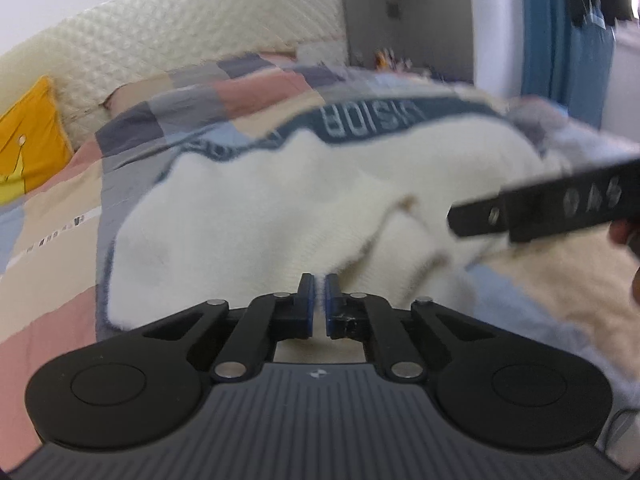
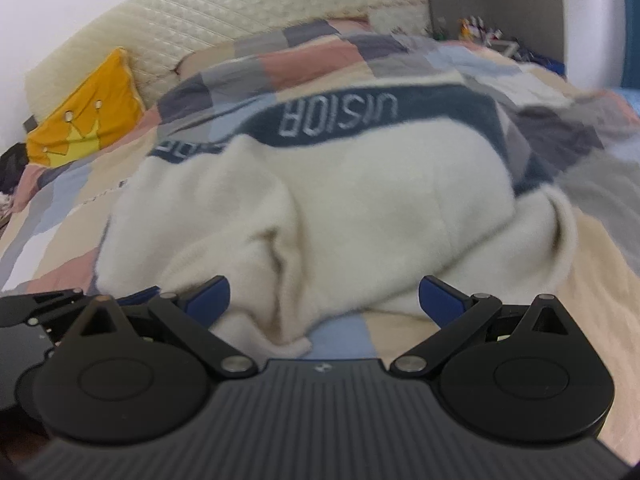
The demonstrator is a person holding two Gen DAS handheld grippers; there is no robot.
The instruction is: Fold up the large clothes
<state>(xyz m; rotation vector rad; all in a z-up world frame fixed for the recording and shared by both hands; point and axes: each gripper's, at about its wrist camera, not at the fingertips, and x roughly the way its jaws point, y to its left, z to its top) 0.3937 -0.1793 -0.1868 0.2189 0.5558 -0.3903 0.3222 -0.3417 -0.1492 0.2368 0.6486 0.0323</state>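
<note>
A cream knitted sweater [image 1: 248, 208] with a dark blue band and white lettering lies crumpled on the bed. My left gripper [image 1: 320, 304] is at its near edge, blue pads pinched together with a thin fold of cream fabric between them. In the right wrist view the same sweater [image 2: 360, 200] fills the middle. My right gripper [image 2: 325, 300] stands open over the sweater's near hem, with a bunched fold between its spread fingers and neither pad touching it. From the left wrist view the right gripper [image 1: 540, 208] shows as a black bar over the sweater's right side.
A patchwork bedspread [image 2: 328, 60] in pink, beige, blue and grey covers the bed. A yellow cushion [image 2: 88, 112] leans on the cream quilted headboard [image 2: 248, 8] at the left. Blue curtains [image 1: 560, 40] hang at the far right. Small items crowd a shelf [image 2: 480, 36] behind the bed.
</note>
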